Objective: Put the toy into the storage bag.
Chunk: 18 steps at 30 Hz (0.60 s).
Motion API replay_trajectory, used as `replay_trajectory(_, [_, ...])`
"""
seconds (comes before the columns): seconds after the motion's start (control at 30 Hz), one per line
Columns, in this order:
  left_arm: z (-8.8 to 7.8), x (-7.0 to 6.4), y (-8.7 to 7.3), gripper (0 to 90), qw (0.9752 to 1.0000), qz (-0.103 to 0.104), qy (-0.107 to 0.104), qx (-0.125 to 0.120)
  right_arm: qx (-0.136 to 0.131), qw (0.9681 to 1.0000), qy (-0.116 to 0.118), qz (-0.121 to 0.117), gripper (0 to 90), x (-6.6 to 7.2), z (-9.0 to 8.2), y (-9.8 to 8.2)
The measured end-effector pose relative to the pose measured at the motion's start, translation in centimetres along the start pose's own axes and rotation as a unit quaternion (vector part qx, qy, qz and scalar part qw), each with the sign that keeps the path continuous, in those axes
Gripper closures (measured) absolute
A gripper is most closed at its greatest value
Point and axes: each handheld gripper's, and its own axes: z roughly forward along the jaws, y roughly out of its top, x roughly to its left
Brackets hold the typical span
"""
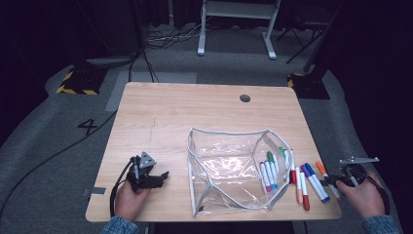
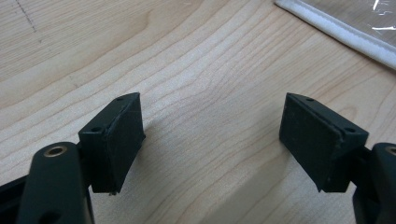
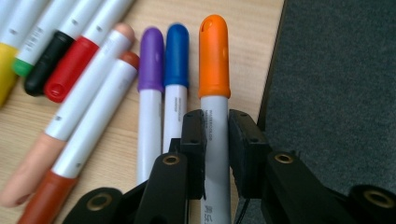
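Orange marker [image 3: 214, 93]: it lies flat near the right edge of the surface [image 1: 160, 112], close to the front right corner. In the high view it is the last pen on the right [image 1: 325, 176].
Which way it points: its long body runs from front to back, leaning a little. The orange cap points to the far edge, and the white end points to the person.
Right claw [image 3: 216, 154]: its two black jaws are squeezed on the white body of the orange marker, one on each side.
Left claw [image 2: 212, 140]: wide open, with nothing in it, low over the bare wood near the front left corner.
Neighbours: a blue marker [image 3: 176, 79] and a purple marker [image 3: 151, 88] lie just beside it, pointing the same way.
Clear bag [image 1: 229, 165]: it sits open in the middle, near the front edge.
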Motion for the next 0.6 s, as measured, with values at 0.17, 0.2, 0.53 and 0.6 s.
replay_trajectory(0.17, [0.0,-0.1,-0.1,22.1,1.0,-0.001,0.0,-0.001,-0.026,0.9995,0.008,-0.015,77.0,0.5,-2.2,1.3])
replay_trajectory(0.2, [0.0,-0.1,-0.1,22.0,1.0,-0.001,-0.001,-0.001,-0.037,0.9989,0.01,-0.025,76.9,0.7,-3.0,1.9])
replay_trajectory(0.53, [-0.1,-0.2,-0.1,22.0,1.0,0.001,-0.002,-0.002,-0.073,0.9943,0.03,-0.072,76.9,2.9,-6.8,5.3])
replay_trajectory(0.6, [-0.1,-0.2,-0.2,22.0,1.0,0.001,-0.002,-0.002,-0.079,0.9927,0.036,-0.083,76.9,3.6,-7.6,6.1])
